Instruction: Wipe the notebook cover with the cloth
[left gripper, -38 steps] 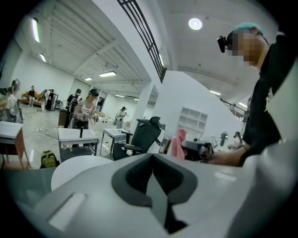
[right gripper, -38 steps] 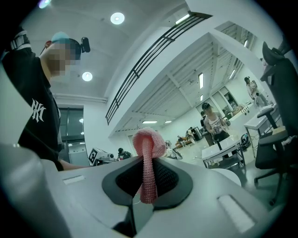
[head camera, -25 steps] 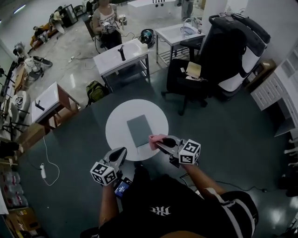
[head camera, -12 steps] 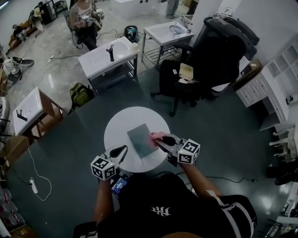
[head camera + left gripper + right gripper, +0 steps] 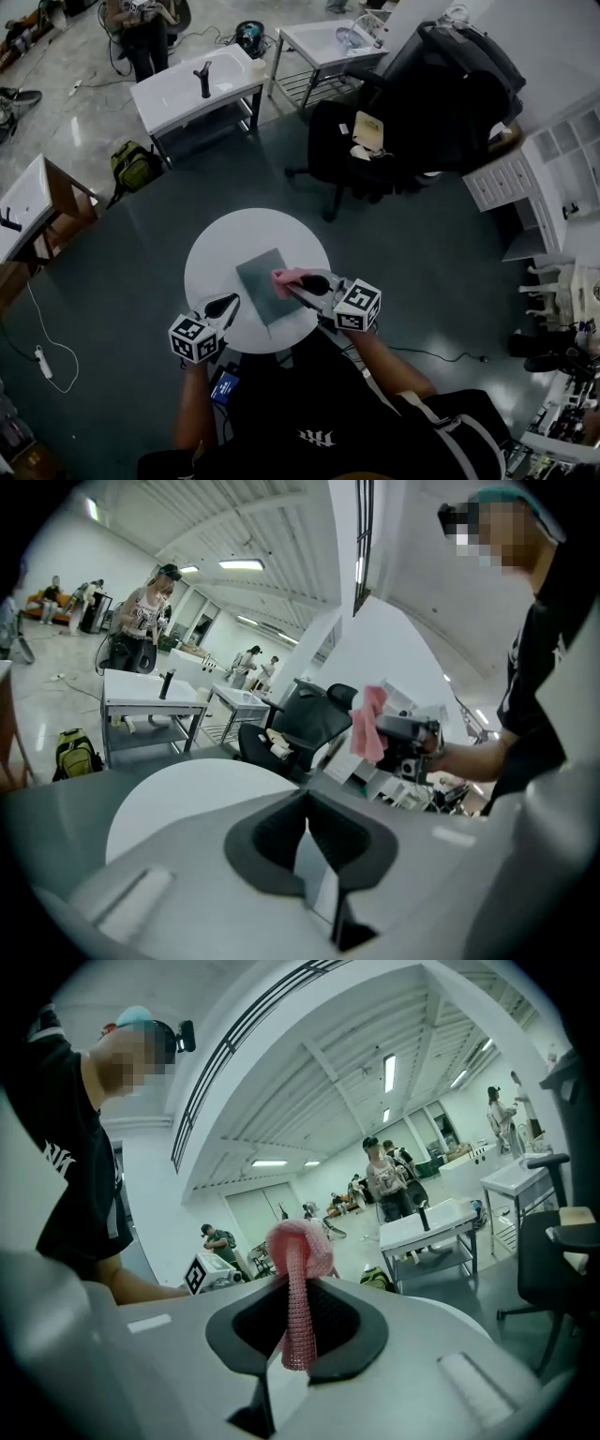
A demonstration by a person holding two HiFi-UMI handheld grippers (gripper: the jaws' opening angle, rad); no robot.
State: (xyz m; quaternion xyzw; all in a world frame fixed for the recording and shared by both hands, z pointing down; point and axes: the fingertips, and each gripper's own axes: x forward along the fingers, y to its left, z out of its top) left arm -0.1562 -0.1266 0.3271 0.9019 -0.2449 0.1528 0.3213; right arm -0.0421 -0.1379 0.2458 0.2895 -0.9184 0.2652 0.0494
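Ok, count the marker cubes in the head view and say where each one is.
2. One marker cube is on the left gripper at the white table's near edge; the other is on the right gripper, by the notebook. None looks hidden.

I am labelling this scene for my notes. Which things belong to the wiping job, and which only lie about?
For the job: notebook, pink cloth, right gripper shut on it.
Just lying about: black chair, green backpack, white desk.
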